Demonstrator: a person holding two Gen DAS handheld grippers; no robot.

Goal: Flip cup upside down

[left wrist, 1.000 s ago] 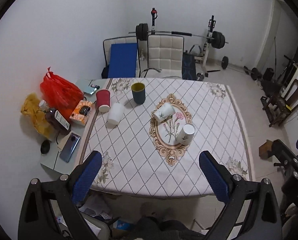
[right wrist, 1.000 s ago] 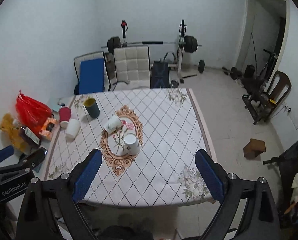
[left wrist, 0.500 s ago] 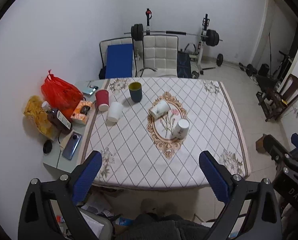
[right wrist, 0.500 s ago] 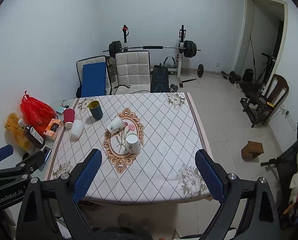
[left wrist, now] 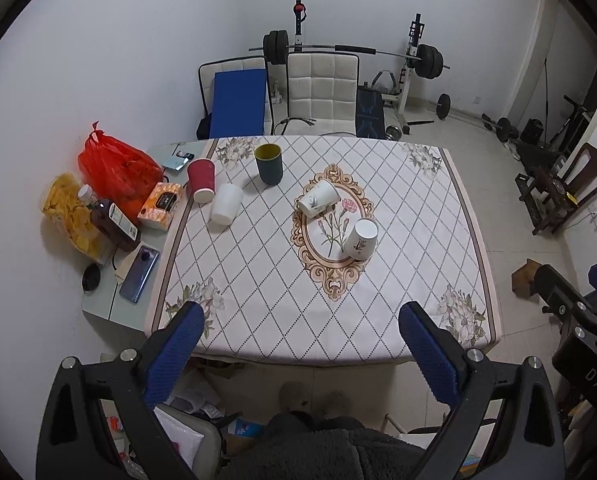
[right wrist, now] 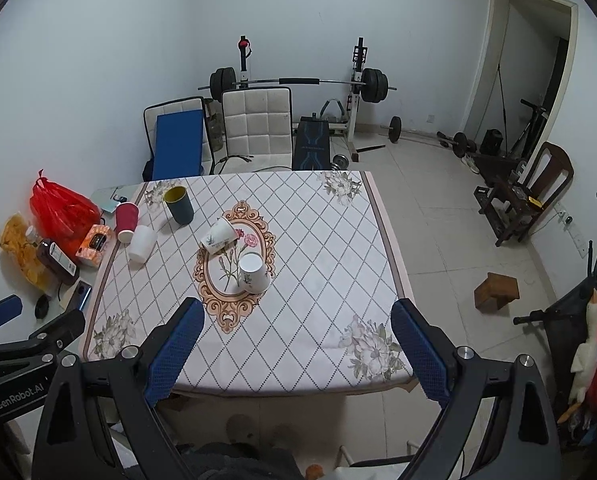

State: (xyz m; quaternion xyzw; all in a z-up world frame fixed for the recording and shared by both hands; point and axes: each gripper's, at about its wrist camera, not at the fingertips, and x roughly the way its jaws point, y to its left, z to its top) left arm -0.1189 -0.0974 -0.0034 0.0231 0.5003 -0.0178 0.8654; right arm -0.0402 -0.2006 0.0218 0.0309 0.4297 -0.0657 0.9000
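Note:
Several cups stand on the patterned table [left wrist: 418, 240] [right wrist: 330, 248]. A dark green cup [left wrist: 269, 164] [right wrist: 179, 205] stands upright at the back left. A red cup [left wrist: 201, 180] [right wrist: 126, 217] and a plain white cup [left wrist: 226, 209] [right wrist: 141, 242] stand upside down. A white flowered cup [left wrist: 318, 199] [right wrist: 219, 233] lies on its side on the centre medallion. Another flowered cup [left wrist: 362, 239] [right wrist: 254, 271] stands upside down. My left gripper [left wrist: 300, 344] and right gripper [right wrist: 296, 340] are both open and empty, high above the table's near edge.
A side shelf on the left holds a red bag [left wrist: 114, 168], a bottle [left wrist: 112, 224], a tissue box [left wrist: 161, 206] and a phone [left wrist: 140, 274]. Chairs [left wrist: 322, 92] and a barbell rack [left wrist: 414, 64] stand behind the table. A wooden block [right wrist: 496, 292] lies on the floor.
Both grippers have pulled back and up from the table, so it looks smaller and farther. The cups have not moved.

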